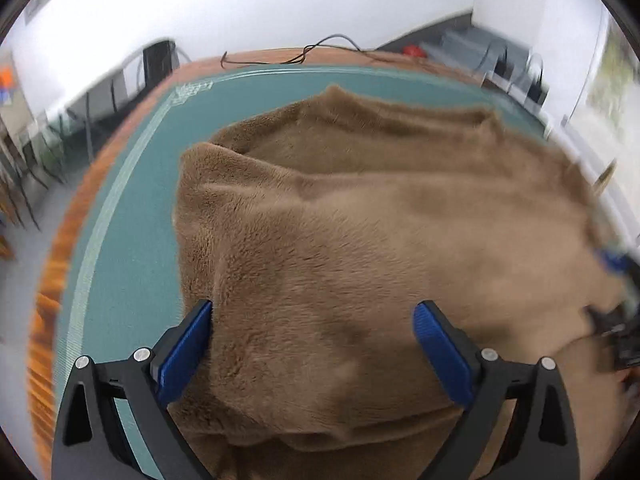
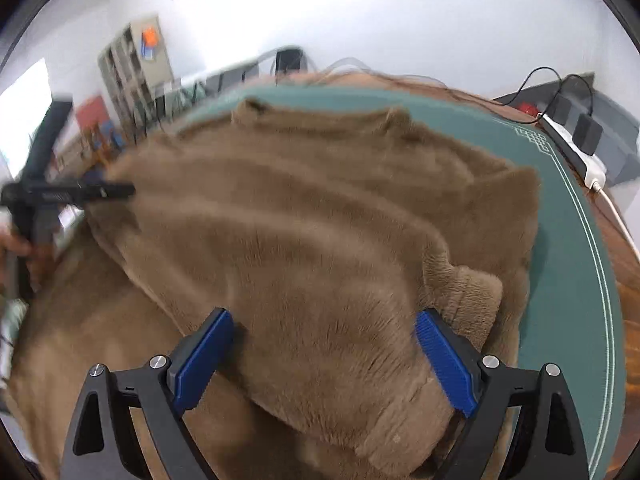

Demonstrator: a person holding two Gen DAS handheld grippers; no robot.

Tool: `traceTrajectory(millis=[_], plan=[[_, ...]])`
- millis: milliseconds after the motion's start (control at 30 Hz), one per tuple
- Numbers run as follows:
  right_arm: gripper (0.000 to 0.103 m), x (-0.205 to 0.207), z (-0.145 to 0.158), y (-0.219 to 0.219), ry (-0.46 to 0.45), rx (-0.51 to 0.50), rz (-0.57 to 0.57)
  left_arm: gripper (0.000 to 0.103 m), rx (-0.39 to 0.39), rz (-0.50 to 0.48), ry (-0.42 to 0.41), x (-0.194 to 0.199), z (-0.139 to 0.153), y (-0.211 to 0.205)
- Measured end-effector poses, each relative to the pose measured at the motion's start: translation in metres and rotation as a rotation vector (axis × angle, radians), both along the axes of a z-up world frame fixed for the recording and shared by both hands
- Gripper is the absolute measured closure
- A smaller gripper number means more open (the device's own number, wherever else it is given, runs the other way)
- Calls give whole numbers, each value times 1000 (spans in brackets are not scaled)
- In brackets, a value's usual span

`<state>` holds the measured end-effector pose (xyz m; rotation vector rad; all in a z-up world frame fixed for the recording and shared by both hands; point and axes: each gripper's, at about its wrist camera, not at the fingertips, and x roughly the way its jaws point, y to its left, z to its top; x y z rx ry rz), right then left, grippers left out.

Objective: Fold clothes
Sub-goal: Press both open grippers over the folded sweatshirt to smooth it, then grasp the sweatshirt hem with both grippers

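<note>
A brown fleece garment (image 1: 360, 220) lies spread over a teal mat (image 1: 132, 208) on a wooden tabletop (image 1: 56, 264). The garment covers most of the mat and is folded over itself in thick layers; in the right wrist view a rolled piece with a ribbed edge (image 2: 468, 300) lies near its right side.

The left tool (image 1: 312, 344) points down at the garment. Its two blue pads (image 1: 188, 352) stand wide apart, with the soft fabric bulging up between them, and they do not press on it. The left pad is just at the left border of the garment, where the teal mat begins.

The right tool (image 2: 324, 352) is also above the garment, tilted down, and its jaws stand wide with a folded layer of fleece between them. The pads (image 2: 444, 360) appear to rest beside the fabric without squeezing it (the fur is blurred there, so light contact cannot be excluded).

In the right wrist view the left tool shows as a dark blurred frame at the left edge, held by a hand (image 2: 16, 246). A white power strip (image 2: 576, 152) with black adapters lies on the tabletop beyond the mat, at the far right. Some thin cables (image 1: 320, 46) lie at the far edge of the tabletop.
</note>
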<state>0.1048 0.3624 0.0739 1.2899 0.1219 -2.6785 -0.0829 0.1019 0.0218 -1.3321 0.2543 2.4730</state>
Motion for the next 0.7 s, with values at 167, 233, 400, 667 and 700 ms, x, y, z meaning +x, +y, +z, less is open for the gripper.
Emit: traceTrajectory(millis=[167, 233, 400, 667, 700], plan=[[4, 6, -5, -5, 9, 46, 30, 0, 55, 43, -25, -11, -7, -18], [3, 9, -6, -5, 11, 48, 36, 0, 50, 45, -25, -9, -7, -18], [1, 15, 1, -6, 21, 55, 10, 0, 35, 63, -39, 2, 1, -17], [1, 69, 26, -2, 17, -89, 50, 0, 18, -37, -20, 57, 21, -23], [1, 75, 21, -4, -6, -78, 59, 0, 27, -42, -30, 62, 20, -24]])
